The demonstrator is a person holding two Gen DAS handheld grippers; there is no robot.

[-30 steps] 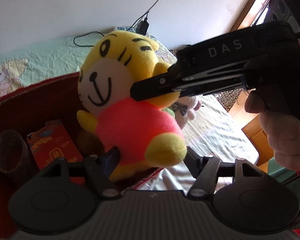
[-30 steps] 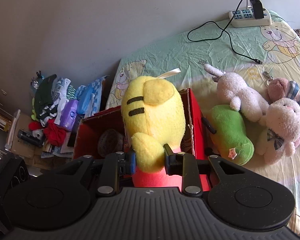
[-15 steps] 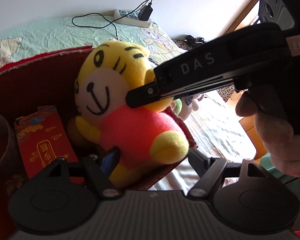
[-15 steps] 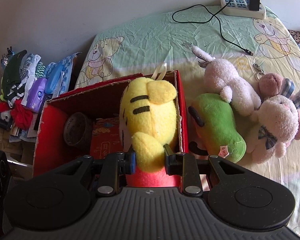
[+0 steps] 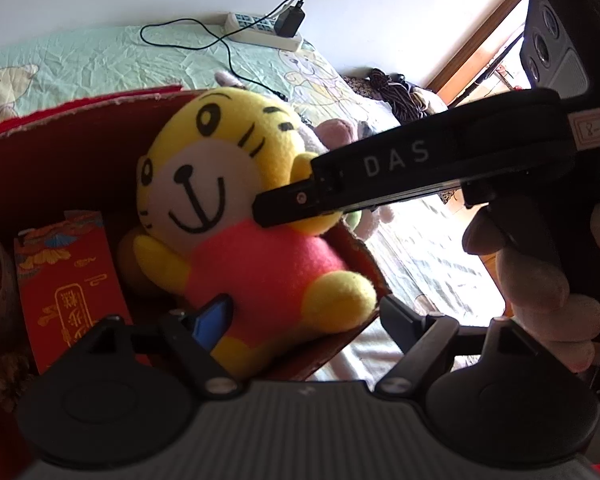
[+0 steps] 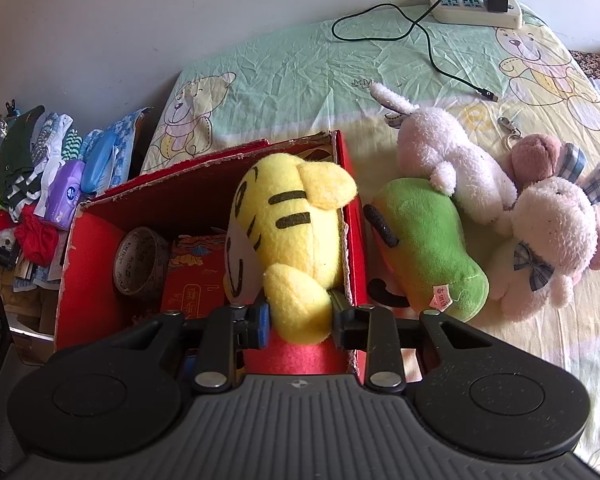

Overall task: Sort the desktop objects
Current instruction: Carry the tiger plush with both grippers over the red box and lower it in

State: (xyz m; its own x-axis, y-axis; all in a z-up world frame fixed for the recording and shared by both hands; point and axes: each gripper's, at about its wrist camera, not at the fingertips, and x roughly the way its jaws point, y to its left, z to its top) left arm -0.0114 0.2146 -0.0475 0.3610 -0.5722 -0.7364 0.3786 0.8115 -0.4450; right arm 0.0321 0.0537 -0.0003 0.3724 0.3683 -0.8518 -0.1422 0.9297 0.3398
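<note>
Yellow black-striped tiger plush [image 6: 288, 224], pink-red shirt; red box [image 6: 350, 184]; green plush [image 6: 428, 240].

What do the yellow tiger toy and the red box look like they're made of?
Yellow tiger toy: soft plush fabric, probably stuffed; its nap looks fuzzy and matte. Red box: likely cardboard with a red facing, judging by its ragged pale top edge.

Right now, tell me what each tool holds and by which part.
The right tool grips the yellow tiger plush by one arm, over the red box. The left tool is open, holding nothing.
</note>
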